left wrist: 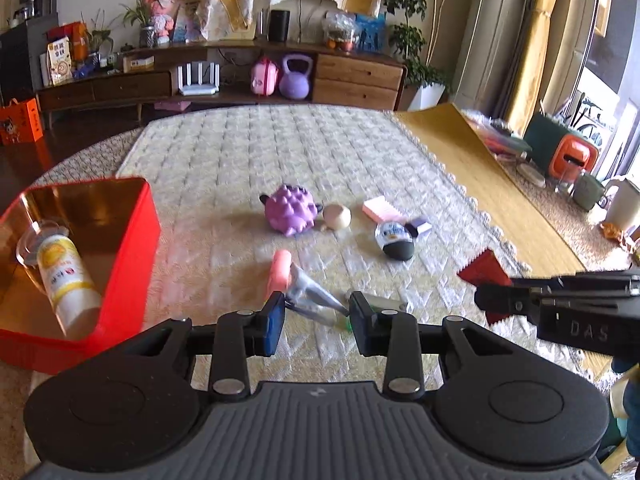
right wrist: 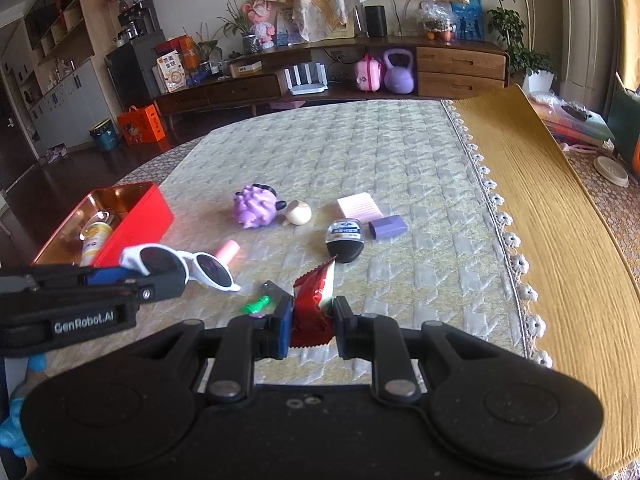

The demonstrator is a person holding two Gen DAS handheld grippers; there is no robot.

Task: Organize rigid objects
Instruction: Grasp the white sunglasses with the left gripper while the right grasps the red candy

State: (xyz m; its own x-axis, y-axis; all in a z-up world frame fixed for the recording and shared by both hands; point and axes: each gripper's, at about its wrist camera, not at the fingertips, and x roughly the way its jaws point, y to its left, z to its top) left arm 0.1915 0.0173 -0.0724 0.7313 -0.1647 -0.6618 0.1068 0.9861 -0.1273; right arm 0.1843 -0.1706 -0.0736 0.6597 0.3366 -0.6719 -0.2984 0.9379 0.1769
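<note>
A: Two grippers in view, both loaded. Left gripper (left wrist: pixel 317 312) first?

B: Jaws narrowed but not together, pinching white sunglasses (right wrist: pixel 182 266). The right wrist view shows this best: dark lenses and white frame stick out past the fingertips, held up off the quilted cloth (right wrist: pixel 360 152). In its own view the glasses are blurred between the blue pads (left wrist: pixel 275 318).

A: Right gripper (right wrist: pixel 311 322)?

B: Jaws close together, clamped on a red snack packet (right wrist: pixel 314 304). The packet stands up between the pads, with a pale strip along one edge. From the left wrist view the red packet pokes out beyond the black fingers at the right.

A: Position of the two relative to each other?

B: Side by side above the near part of the cloth, apart, not touching.

A: Destination container?

B: Red tin box (left wrist: pixel 132 248), gold inside, at the left of the cloth. A white and yellow bottle (left wrist: pixel 68 280) lies in it, next to something clear that I cannot identify.

A: Loose items on the cloth?

B: Purple spiky toy (left wrist: pixel 290 210) touching or just beside a cream ball (left wrist: pixel 337 217); pink ridged block (left wrist: pixel 382 210); small purple block (right wrist: pixel 387 227) just beside a black and white object (right wrist: pixel 345 240); pink tube (left wrist: pixel 280 270); green wrapped sweet (right wrist: pixel 256 304) near the right gripper's left finger
</note>
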